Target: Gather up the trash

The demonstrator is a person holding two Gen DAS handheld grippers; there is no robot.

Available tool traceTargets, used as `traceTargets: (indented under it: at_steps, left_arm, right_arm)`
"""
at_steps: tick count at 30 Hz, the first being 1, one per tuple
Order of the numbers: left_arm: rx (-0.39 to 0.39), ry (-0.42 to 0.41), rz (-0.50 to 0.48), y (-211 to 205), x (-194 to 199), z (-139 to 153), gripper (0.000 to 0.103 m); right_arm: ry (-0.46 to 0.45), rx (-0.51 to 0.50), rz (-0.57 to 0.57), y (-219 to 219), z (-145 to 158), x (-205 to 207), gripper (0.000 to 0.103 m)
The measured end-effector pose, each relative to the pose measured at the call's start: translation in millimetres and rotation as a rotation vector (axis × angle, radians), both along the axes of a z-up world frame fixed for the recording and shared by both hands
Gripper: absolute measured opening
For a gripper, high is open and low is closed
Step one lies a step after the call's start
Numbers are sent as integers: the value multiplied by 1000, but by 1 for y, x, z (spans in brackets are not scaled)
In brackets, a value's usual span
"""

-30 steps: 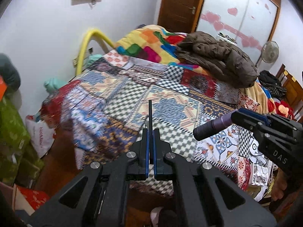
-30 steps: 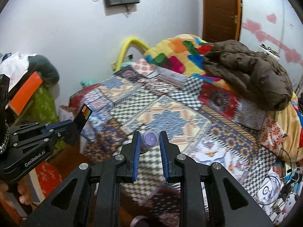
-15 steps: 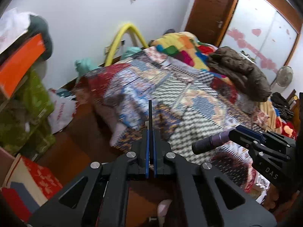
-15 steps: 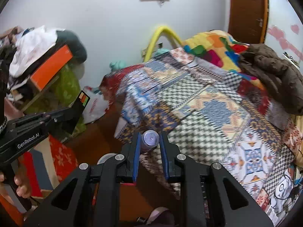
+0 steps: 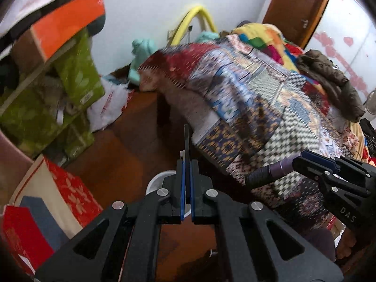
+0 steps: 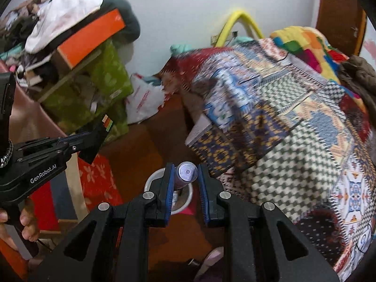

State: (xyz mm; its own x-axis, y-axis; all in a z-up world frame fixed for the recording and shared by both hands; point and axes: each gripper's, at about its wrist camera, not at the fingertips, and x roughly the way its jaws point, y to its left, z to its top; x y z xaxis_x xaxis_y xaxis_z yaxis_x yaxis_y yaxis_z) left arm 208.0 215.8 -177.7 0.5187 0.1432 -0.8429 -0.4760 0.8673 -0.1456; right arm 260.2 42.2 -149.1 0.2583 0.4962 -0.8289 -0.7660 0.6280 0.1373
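Carrying trash to white bin (image 6: 188, 198): right gripper (image 6: 185, 179) jaws clamp purple tube (image 6: 186, 172); left gripper (image 5: 186, 176) jaws pinch flat dark card (image 5: 186, 145). Next: centre over bin, release.

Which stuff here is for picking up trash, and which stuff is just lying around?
For the job:
- dark flat packet in the left tool
- purple tube in the right tool
- white bin on the floor

Just lying about:
- patchwork blanket
- brown jacket
- green boxes
- white plastic bag
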Motion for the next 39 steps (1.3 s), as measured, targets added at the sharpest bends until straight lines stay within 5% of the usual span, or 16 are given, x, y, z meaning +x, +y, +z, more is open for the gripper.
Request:
traceTargets:
  at_steps: [12, 18, 22, 26, 31, 39]
  left_arm:
    - [-139, 166, 23, 29, -1, -96, 2]
    - [-215, 186, 27, 35, 11, -113, 3]
    - [-208, 187, 32, 38, 16, -113, 24]
    - [-170, 181, 37, 41, 11, -104, 28]
    - [-109, 146, 32, 38, -1, -77, 28]
    - [-7, -30, -9, 10, -26, 13, 28]
  right_arm:
    - [141, -122, 43, 51, -72, 0, 19]
    - [196, -132, 65, 71, -83, 8, 19]
    - [225, -152, 67, 78, -89, 10, 25]
    - [204, -172, 66, 75, -90, 10, 40]
    - [154, -159, 58, 59, -74, 5, 40]
    - [-8, -11, -34, -7, 6, -18, 40]
